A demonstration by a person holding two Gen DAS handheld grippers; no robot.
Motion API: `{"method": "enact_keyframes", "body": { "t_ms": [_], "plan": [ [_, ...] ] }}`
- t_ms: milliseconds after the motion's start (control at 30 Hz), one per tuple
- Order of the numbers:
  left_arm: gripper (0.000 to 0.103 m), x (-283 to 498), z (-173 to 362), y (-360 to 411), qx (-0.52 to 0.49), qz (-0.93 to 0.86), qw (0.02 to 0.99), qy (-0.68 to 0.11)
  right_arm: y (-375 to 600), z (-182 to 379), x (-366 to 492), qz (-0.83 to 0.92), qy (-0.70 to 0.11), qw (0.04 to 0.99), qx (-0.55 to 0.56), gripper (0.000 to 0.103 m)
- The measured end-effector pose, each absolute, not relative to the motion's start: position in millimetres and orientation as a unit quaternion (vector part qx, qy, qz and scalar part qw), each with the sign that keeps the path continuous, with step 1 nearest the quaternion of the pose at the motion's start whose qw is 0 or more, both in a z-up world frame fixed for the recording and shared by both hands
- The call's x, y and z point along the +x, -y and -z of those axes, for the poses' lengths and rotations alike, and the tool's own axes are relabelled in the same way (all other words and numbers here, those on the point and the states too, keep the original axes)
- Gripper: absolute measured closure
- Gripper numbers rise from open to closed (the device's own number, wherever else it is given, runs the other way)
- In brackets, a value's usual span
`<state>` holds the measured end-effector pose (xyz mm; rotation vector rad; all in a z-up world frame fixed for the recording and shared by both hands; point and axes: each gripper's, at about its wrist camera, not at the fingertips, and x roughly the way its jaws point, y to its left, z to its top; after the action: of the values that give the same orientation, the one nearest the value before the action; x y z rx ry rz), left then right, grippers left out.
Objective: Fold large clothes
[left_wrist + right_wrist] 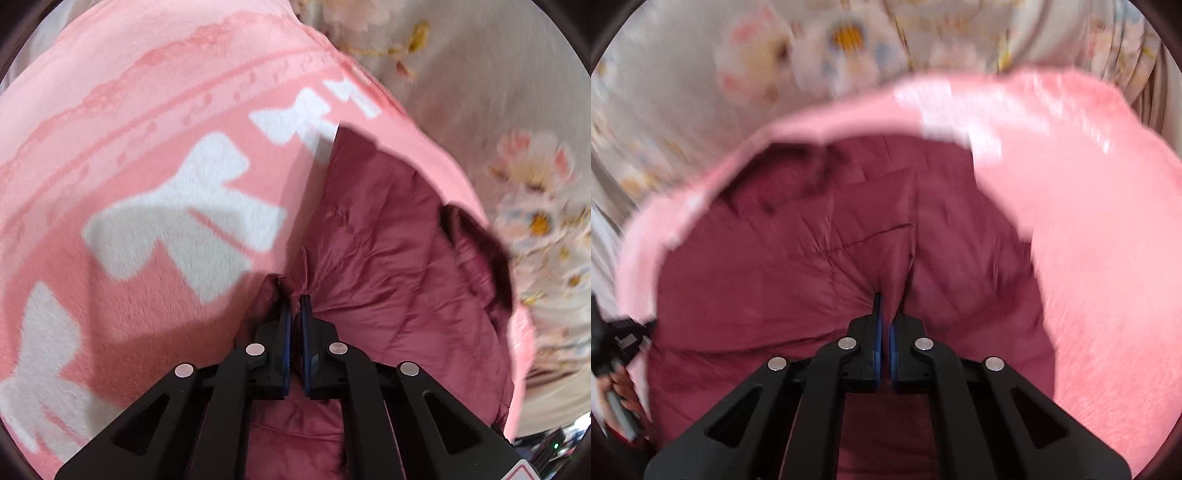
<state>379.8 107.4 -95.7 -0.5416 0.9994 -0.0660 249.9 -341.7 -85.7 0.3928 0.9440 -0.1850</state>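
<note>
Maroon jacket [388, 266] fabric pinched inside left claw [294, 295].

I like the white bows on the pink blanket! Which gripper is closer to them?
Left. The left gripper pinches the maroon jacket right beside the white bows. The right gripper pinches mid-jacket, with no bows nearby.

We aim our left gripper [295, 295] steeply down, jaws pinched together on a fold of cloth. Our right gripper [886, 306] tilts down likewise, jaws clamped on another fold. Our left hand [617, 387] grips its handle.
</note>
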Motion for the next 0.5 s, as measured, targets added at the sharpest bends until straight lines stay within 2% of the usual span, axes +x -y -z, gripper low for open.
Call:
{"method": "enact_keyframes", "body": {
  "t_ms": [167,300,333,500],
  "plan": [
    [0.099,377.8,93.9,-104.9,-0.231,0.026,0.852,-0.469,330.9,81.4,252.8,0.102,-0.454,0.873,0.146,0.101],
    [0.093,370.8,88.3,-114.4,-0.241,0.026,0.846,-0.475,337.5,68.6,239.5,0.112,-0.441,0.875,0.165,0.096],
    [0.093,366.9,83.8,-117.8,-0.238,0.025,0.844,-0.479,341.8,62.3,232.7,0.121,-0.433,0.877,0.171,0.091],
    [0.095,349.0,46.4,-115.9,-0.184,0.01,0.868,-0.461,337.2,25.1,221.7,0.126,-0.393,0.897,0.157,0.091]
  ]
}}
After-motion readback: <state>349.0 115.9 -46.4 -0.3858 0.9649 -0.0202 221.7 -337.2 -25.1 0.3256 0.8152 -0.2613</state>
